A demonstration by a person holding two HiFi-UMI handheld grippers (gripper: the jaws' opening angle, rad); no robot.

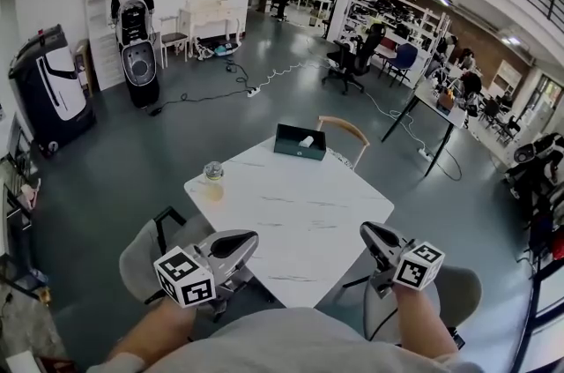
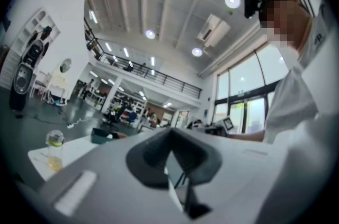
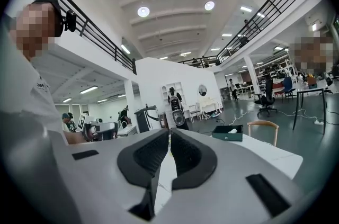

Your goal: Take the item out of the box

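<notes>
A dark green open box [image 1: 298, 142] stands at the far edge of the white table [image 1: 300, 212], with a small white item [image 1: 306, 141] lying inside it. My left gripper [image 1: 250, 239] hovers at the near left edge of the table, jaws shut on nothing. At the near right edge my right gripper [image 1: 365, 229] is also shut and empty. Both are far from the box. The left gripper view shows the box [image 2: 100, 135] beyond the closed jaws [image 2: 170, 132]. The right gripper view shows the box [image 3: 228, 133] and the item [image 3: 232, 131] to the right of the closed jaws [image 3: 170, 132].
A glass jar with yellowish liquid [image 1: 212, 180] stands near the table's left corner. A wooden chair [image 1: 345, 131] is behind the box. Grey seats [image 1: 141, 257] flank the near side. A cable and a power strip [image 1: 254, 91] lie on the floor beyond.
</notes>
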